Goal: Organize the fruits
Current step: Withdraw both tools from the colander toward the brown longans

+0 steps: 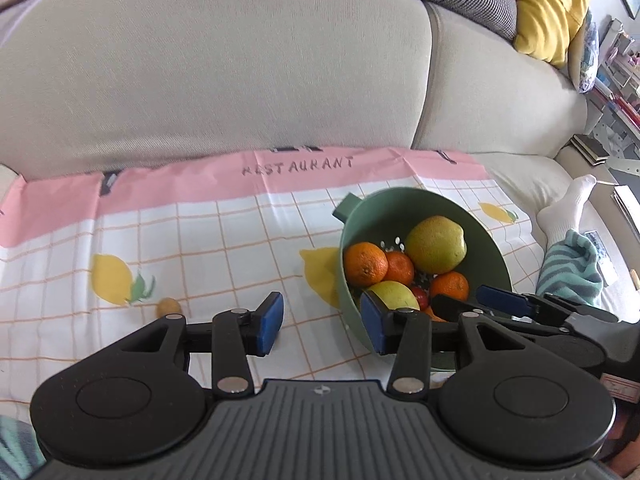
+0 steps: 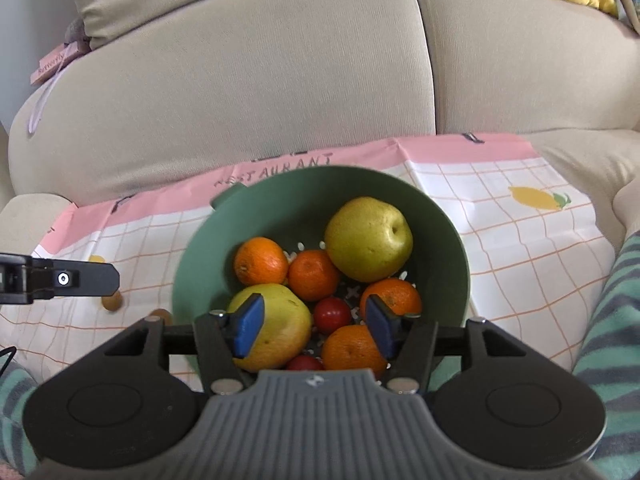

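A green colander bowl [image 2: 280, 184] sits on a lemon-print cloth [image 2: 520, 240]. It holds two yellow-green fruits [image 2: 368, 238] [image 2: 280, 328], several oranges [image 2: 260, 260] and small red fruits [image 2: 332, 314]. My right gripper [image 2: 315, 326] hovers open over the bowl's near side, its blue pads clear of the fruit below. In the left wrist view my left gripper [image 1: 322, 324] stands open over the cloth just left of the bowl [image 1: 400, 204], with nothing between its fingers. A small brown fruit [image 1: 168, 306] lies on the cloth to its left.
A beige sofa back [image 1: 220, 80] rises behind the cloth. A second small brown fruit [image 2: 160, 314] lies by the bowl. A person's teal striped leg [image 2: 612, 320] and white sock [image 1: 568, 208] lie to the right. A yellow cushion [image 1: 548, 8] is at the far right.
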Demonstrator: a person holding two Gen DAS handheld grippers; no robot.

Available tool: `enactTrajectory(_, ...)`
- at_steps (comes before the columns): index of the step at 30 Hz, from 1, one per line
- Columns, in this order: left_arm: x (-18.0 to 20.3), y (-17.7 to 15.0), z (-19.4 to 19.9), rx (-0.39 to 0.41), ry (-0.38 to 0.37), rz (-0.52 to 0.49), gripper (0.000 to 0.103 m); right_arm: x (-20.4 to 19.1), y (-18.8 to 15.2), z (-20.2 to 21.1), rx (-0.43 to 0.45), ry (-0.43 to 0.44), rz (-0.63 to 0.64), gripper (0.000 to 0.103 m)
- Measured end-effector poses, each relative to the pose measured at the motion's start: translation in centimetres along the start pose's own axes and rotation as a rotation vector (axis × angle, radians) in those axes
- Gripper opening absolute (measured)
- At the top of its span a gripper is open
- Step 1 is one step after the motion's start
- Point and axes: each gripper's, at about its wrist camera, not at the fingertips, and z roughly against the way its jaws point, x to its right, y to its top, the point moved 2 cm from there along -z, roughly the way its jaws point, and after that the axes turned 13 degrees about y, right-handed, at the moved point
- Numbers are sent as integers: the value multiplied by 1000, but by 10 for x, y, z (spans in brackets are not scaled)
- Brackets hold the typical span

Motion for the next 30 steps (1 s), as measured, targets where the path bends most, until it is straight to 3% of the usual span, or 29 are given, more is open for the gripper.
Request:
enactTrajectory(8,-23,-3,19,75,84,-18,55,-42,-2,19,45,37,82,56)
enactTrajectory(13,-48,-5,29,97,87,44,66,-69,-7,21,44,97,126,56)
enactTrajectory(17,-63,-9,32,83,73,86,66,-90,-13,14,6,144,168,65)
enactTrajectory(22,-76,-15,31,65,47,132,66,-114,-21,0,-60,210,194,65)
enactTrajectory(30,-87,-17,20,65,80,126,66,-134,-27,-31,-140,189,253,65)
